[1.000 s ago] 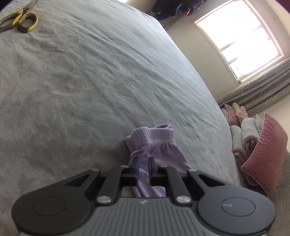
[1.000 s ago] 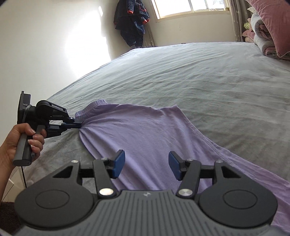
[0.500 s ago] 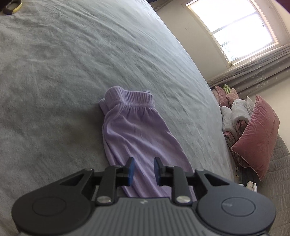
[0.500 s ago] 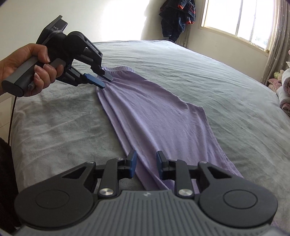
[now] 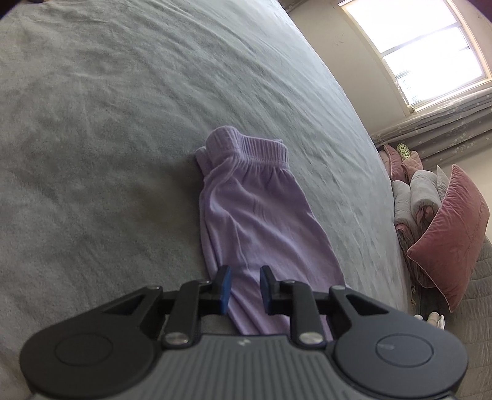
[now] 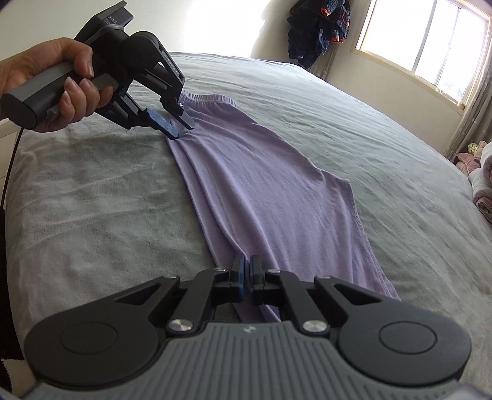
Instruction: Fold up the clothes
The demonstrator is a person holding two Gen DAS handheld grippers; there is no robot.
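The right gripper (image 6: 247,277) is clenched on the near fold of the lilac cotton trousers (image 6: 264,187). The left gripper (image 6: 172,121) is closing on their waistband end, pads not yet pressing. They lie lengthwise near the grey bed's (image 6: 92,215) edge, folded once along their length; the crosswise folds remain.

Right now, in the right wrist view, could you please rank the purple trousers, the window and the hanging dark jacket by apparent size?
1. purple trousers
2. window, cropped by the frame
3. hanging dark jacket, farther away
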